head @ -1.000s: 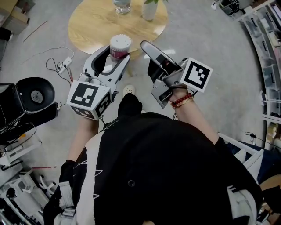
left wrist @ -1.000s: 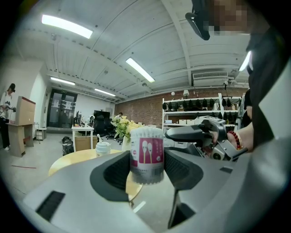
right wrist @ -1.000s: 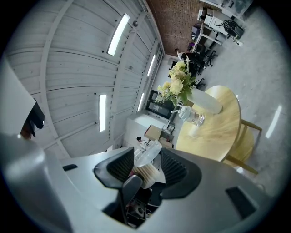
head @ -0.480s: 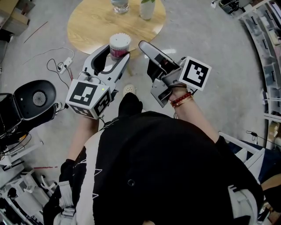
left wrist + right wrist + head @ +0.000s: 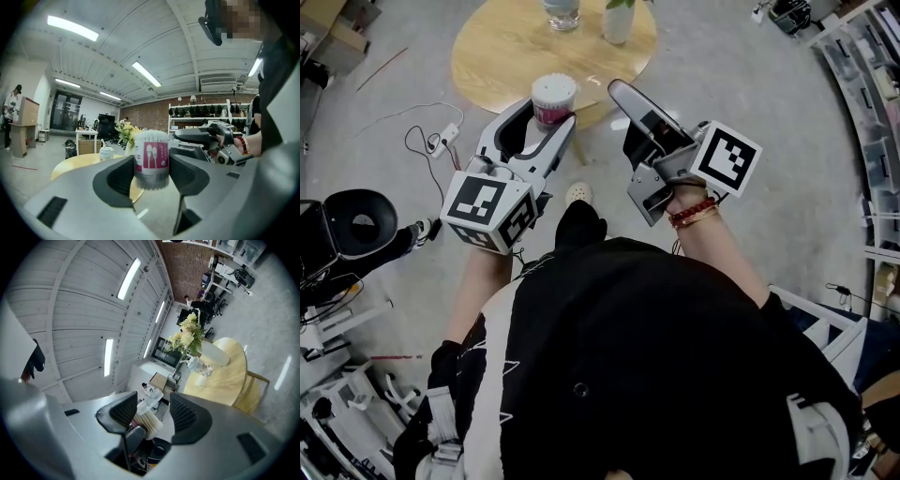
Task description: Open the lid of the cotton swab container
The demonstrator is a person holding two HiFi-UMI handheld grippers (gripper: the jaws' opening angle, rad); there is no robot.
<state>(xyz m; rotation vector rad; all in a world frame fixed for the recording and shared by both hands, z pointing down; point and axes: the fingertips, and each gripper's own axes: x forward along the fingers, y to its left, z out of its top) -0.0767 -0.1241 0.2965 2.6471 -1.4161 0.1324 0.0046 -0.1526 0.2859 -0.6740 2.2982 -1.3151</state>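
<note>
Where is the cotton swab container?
The cotton swab container is left of centre in the head view, clamped in the left gripper, over the round table's near edge.

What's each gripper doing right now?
Left gripper: closed on the cotton swab container.
Right gripper: open, holding nothing.

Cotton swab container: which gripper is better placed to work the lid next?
Right, probably. The left gripper is clamped on the cotton swab container; the right gripper has jaws apart, empty, facing it.

Glossy plastic swab container (image 5: 554, 98), matt wooden table (image 5: 492, 47)
</note>
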